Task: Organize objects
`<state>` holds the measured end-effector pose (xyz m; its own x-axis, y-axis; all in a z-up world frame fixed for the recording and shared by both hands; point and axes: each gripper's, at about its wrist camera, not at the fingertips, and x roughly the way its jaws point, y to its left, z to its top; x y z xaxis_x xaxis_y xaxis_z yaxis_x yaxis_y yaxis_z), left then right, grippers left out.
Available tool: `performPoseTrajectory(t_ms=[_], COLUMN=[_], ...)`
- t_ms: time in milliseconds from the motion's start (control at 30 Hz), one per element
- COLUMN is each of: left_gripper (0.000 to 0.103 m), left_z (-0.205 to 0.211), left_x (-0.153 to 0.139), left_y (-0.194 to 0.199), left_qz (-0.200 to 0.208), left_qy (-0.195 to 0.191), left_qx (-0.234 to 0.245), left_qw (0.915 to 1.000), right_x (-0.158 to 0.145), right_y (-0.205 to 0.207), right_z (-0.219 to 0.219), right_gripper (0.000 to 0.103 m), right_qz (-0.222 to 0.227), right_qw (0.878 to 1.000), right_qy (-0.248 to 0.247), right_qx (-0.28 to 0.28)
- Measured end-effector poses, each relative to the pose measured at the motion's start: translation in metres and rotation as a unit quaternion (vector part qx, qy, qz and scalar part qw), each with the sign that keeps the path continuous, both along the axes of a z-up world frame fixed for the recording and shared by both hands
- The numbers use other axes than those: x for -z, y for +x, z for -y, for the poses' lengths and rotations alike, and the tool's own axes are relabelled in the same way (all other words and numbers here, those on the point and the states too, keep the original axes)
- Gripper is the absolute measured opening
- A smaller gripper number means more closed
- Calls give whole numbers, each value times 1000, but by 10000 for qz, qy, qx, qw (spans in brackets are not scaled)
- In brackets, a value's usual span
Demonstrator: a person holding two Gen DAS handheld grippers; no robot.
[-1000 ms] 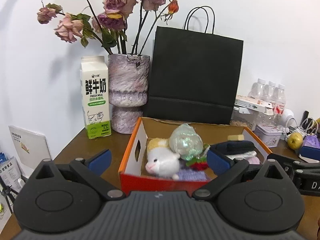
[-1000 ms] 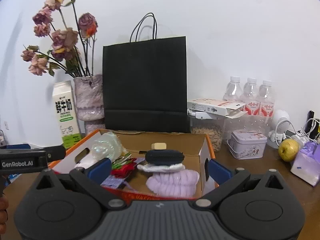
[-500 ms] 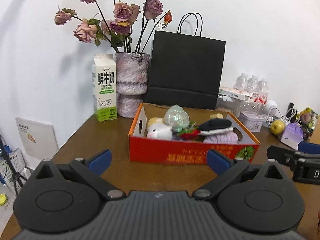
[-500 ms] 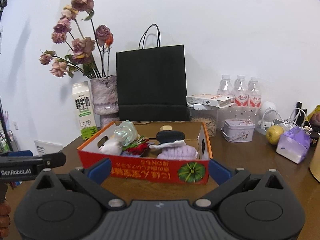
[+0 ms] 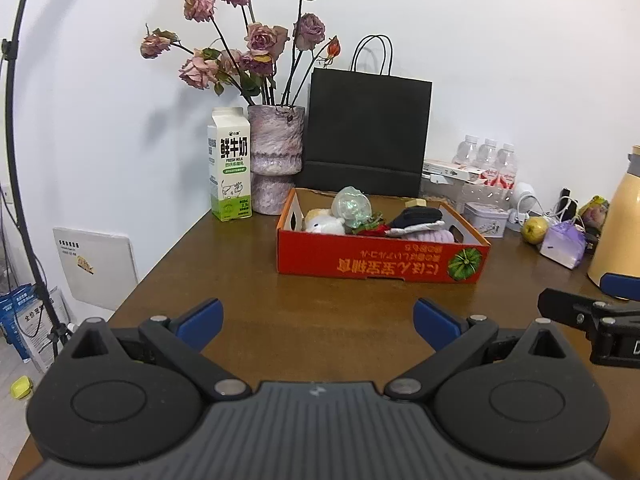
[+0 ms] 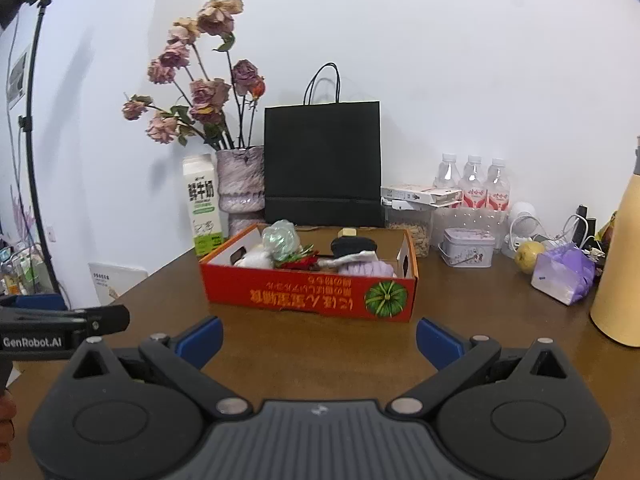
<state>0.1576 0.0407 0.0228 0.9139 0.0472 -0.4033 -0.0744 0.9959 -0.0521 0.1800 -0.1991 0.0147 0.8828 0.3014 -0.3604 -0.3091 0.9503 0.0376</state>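
Closest to me, both sets of tongs hang over the near edge of the brown surface (image 5: 240,264). The left tongs (image 5: 318,318) stand spread wide, blue pads well apart, with nothing between them. The right tongs (image 6: 319,336) are spread just as wide and hold nothing either. In the right wrist view the left tool's black body pokes in from the left edge, with part of a hand (image 6: 7,416) under it.

A little further on, in the middle of the surface, sits the red cardboard box (image 5: 380,262), its front printed with upside-down lettering and a green pumpkin. It is full of soft things: a white plush toy (image 5: 325,225) at the left end, a clear iridescent ball (image 5: 352,208) leaning just beside it, something red and green next to that, a black item (image 5: 418,215) lying on top of a lilac knitted piece (image 5: 430,236) toward the right end.

To the right of the box, near it, stands a small patterned tin (image 6: 468,247), then a yellow-green apple (image 6: 528,257) and a purple packet (image 6: 564,271), with a tall cream-coloured jug (image 6: 620,276) at the far right edge.

At the back, against the white wall, a milk carton (image 5: 230,164) stands upright beside a mottled purple vase (image 5: 275,160) of dried roses (image 5: 240,60). A black paper bag (image 5: 366,132) stands just behind the box, and three water bottles (image 6: 474,182) line up further right, behind a flat white box (image 6: 420,194).
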Motion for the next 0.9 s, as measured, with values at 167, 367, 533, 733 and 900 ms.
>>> performPoseTrajectory(t_ms=[167, 367, 533, 733, 900], left_gripper=[103, 103, 103, 103, 103], left_z=[6, 10, 14, 14, 15], left_x=[3, 1, -2, -3, -3], left_y=[-28, -48, -56, -57, -58], left_qz=[-27, 0, 51, 51, 56], left_qy=[26, 56, 78, 82, 86], left_qx=[30, 31, 48, 59, 54], left_qw=[10000, 10000, 9999, 9999, 9999], right_x=[4, 3, 0, -1, -1], right_y=[-30, -53, -60, -61, -61], right_z=[6, 12, 14, 13, 13], right_gripper=[103, 103, 103, 103, 103], right_qz=[-7, 23, 63, 68, 60], right_qw=[10000, 10000, 10000, 10000, 10000], right_qy=[-35, -34, -23, -26, -32], right_qx=[-31, -27, -22, -20, -20])
